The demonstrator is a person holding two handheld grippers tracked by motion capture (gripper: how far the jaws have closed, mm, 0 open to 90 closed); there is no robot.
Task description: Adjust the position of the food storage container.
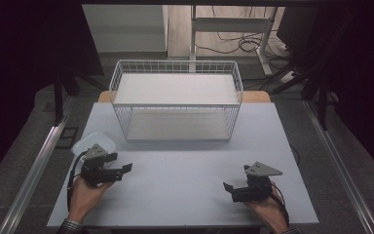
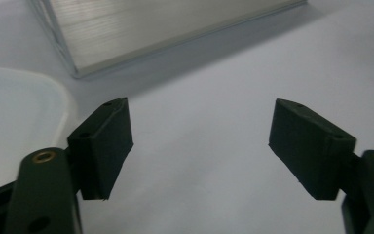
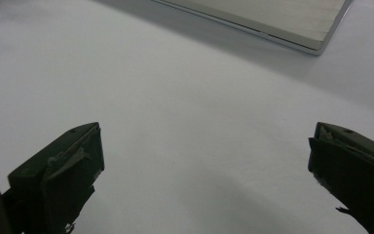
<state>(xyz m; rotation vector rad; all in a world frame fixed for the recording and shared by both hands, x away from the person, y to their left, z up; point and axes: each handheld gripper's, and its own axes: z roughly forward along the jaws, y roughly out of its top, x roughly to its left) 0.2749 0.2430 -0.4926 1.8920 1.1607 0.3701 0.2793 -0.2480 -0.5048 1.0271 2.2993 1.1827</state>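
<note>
Lying just to the left of the left gripper's (image 1: 126, 168) jaws and a little ahead of them, the shallow white translucent plastic container with rounded corners (image 1: 93, 144) is the nearest thing to either hand; in the left gripper view (image 2: 9, 126) its rounded corner sits beside the left jaw, apart from it as far as I can tell. Its long axis is hard to judge, as the hand covers part of it. The left jaws stand wide open and hold nothing, over bare pale grey bench (image 1: 185, 175). The right gripper (image 1: 227, 187) is well apart from the container, jaws likewise spread wide and empty. Beyond both stands the white wire basket with two flat shelves (image 1: 175, 100).
</note>
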